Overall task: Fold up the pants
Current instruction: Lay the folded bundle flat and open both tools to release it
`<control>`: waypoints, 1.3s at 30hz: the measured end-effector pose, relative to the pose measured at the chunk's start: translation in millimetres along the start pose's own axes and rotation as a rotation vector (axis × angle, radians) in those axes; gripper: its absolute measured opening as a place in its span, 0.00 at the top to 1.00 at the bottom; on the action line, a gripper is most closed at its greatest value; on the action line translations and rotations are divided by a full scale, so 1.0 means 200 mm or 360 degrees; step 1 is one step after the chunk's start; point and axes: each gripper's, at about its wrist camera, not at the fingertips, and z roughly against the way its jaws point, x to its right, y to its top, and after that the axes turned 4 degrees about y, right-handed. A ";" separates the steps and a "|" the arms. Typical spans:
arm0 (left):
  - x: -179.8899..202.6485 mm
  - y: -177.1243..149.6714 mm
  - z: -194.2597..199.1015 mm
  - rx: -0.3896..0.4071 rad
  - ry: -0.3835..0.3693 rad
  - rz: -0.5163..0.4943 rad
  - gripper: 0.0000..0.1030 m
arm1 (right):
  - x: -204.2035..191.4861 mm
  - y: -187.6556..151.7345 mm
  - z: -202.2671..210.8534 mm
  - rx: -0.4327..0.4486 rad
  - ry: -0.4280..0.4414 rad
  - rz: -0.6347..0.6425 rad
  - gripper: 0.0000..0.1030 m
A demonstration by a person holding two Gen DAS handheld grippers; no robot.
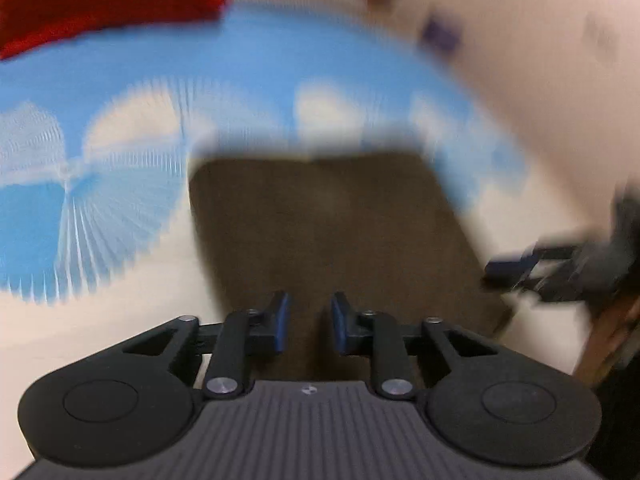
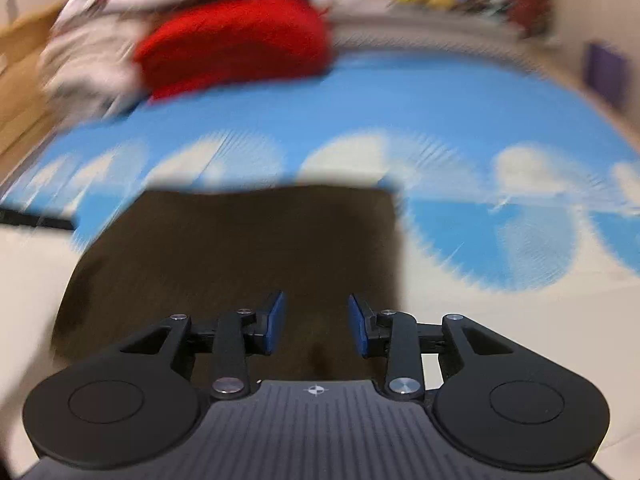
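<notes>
The brown pants (image 1: 328, 232) lie flat as a folded rectangle on a blue and white patterned mat (image 1: 240, 80). My left gripper (image 1: 309, 320) hovers over their near end, its blue pads a narrow gap apart with only the cloth below showing between them. In the right wrist view the same pants (image 2: 248, 248) fill the middle. My right gripper (image 2: 316, 320) is above their near edge, open wider, with nothing between its pads. Both views are blurred.
A red garment (image 2: 236, 48) sits at the far side of the mat (image 2: 440, 92), beside a pile of pale clothes (image 2: 92, 60). A blurred dark shape with a blue part (image 1: 532, 268) is at the right in the left wrist view. Cream floor (image 1: 100, 320) surrounds the mat.
</notes>
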 end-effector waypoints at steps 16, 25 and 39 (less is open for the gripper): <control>0.05 0.07 -0.03 -0.0004 0.0254 0.0026 0.83 | 0.10 0.35 -0.30 0.0288 -0.0253 -0.0031 0.61; 0.06 0.12 -0.05 0.0033 0.0308 0.0034 0.82 | 0.01 0.37 -0.56 0.0144 -0.0489 0.0180 0.56; 0.02 0.04 -0.01 -0.0035 0.0320 0.0033 0.80 | -0.05 0.39 0.07 0.0540 -0.0318 -0.0176 0.56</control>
